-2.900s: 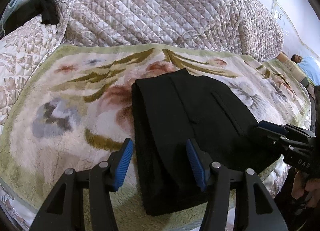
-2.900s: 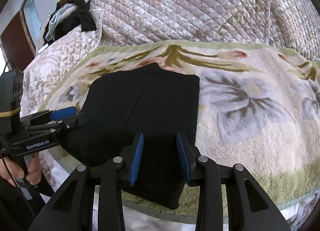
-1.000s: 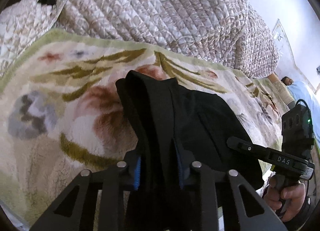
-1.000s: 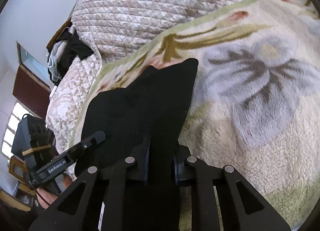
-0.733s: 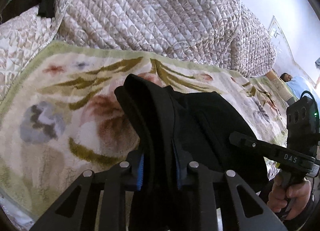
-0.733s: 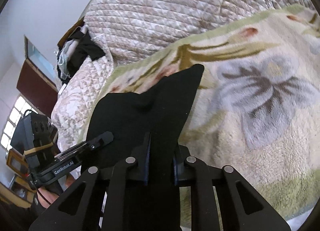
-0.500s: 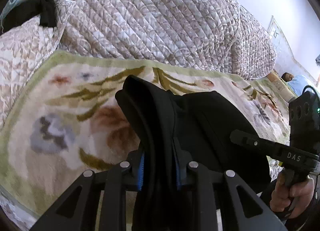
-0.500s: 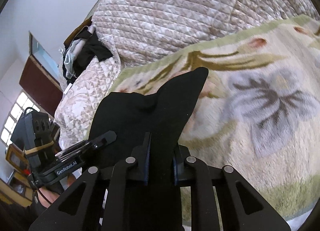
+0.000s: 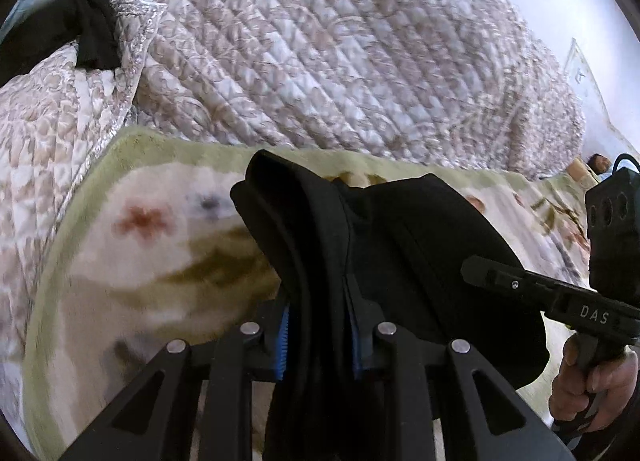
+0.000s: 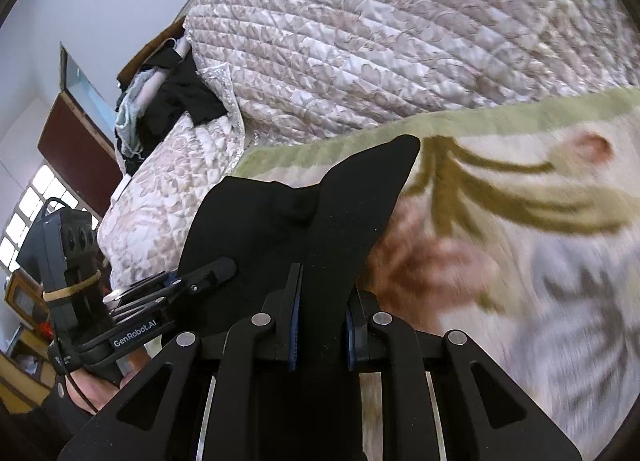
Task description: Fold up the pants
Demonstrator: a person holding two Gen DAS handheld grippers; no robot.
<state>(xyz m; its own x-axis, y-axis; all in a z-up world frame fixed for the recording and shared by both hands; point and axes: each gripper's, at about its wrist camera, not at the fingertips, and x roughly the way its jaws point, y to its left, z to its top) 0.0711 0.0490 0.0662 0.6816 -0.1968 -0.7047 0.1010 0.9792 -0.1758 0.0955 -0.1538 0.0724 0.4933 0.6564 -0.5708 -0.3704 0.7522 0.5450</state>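
Note:
The black pants [image 9: 400, 245], folded into a thick bundle, are lifted off the floral fleece blanket [image 9: 132, 261]. My left gripper [image 9: 320, 317] is shut on the bundle's left folded edge. My right gripper [image 10: 320, 313] is shut on the pants [image 10: 352, 213] at their right edge, whose far corner sticks up. Each gripper shows in the other's view: the right one [image 9: 532, 289] at the right, the left one [image 10: 188, 285] at the lower left. The cloth sags between them.
A quilted beige bedspread [image 9: 320, 53] is heaped behind the floral blanket [image 10: 520, 261]. Dark clothes [image 10: 176, 101] lie piled at the far left of the bed. A dark wooden cabinet [image 10: 76, 149] and a window stand beyond.
Both grippers closed on the near edge of the flat pants, then lifted them and carried them forward over the blanket toward the quilt.

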